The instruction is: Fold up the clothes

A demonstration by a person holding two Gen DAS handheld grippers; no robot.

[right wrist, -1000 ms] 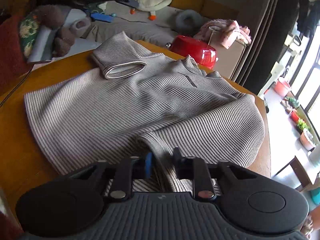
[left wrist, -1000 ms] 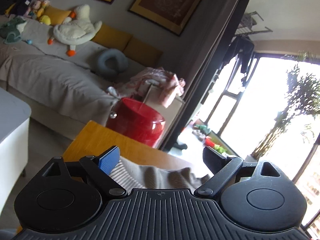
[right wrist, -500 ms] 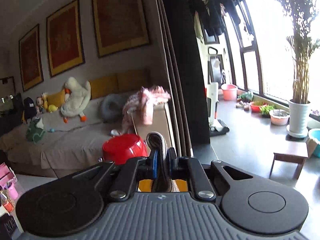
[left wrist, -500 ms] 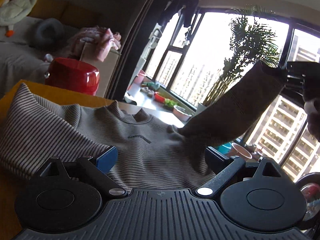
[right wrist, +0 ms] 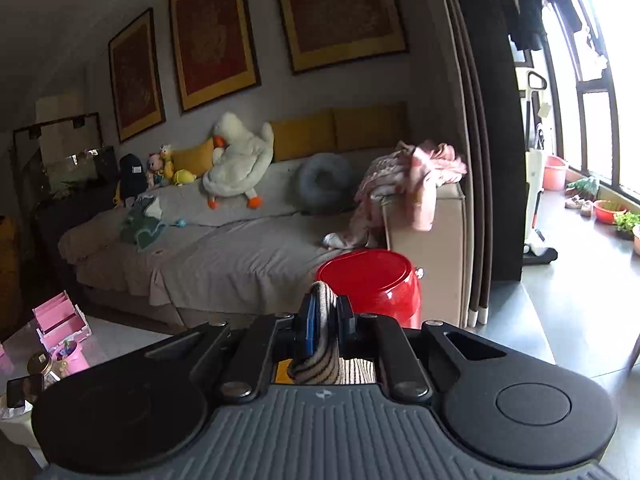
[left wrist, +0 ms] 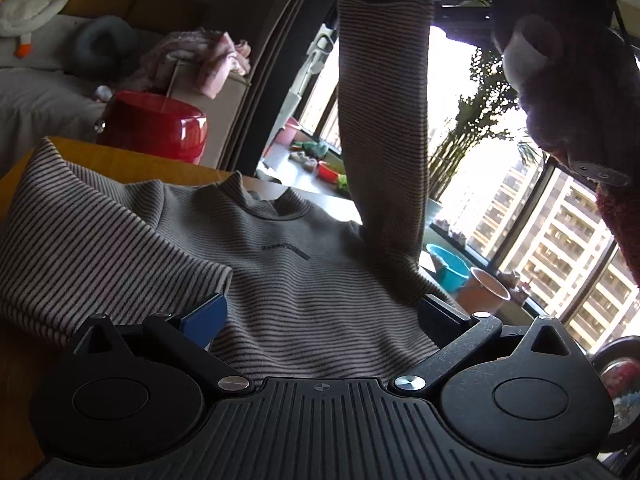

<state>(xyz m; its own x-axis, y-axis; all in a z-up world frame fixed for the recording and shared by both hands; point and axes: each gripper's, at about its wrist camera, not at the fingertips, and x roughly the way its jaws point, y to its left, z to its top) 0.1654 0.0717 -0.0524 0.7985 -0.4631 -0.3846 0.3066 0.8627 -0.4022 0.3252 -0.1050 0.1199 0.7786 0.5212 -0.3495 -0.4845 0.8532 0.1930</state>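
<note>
Between right claw (right wrist: 324, 314) fingers, striped sleeve (left wrist: 384, 128) clamped, left claw (left wrist: 320, 312) spread above sweater (left wrist: 280, 272)

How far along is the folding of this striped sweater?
Early on. Done: the left sleeve already lies folded across the striped sweater on the wooden table. In hand: the right gripper is clamped on the other sleeve, held high above the table. The left gripper hangs open over the body. Left: laying that sleeve across, then folding the body.
</note>
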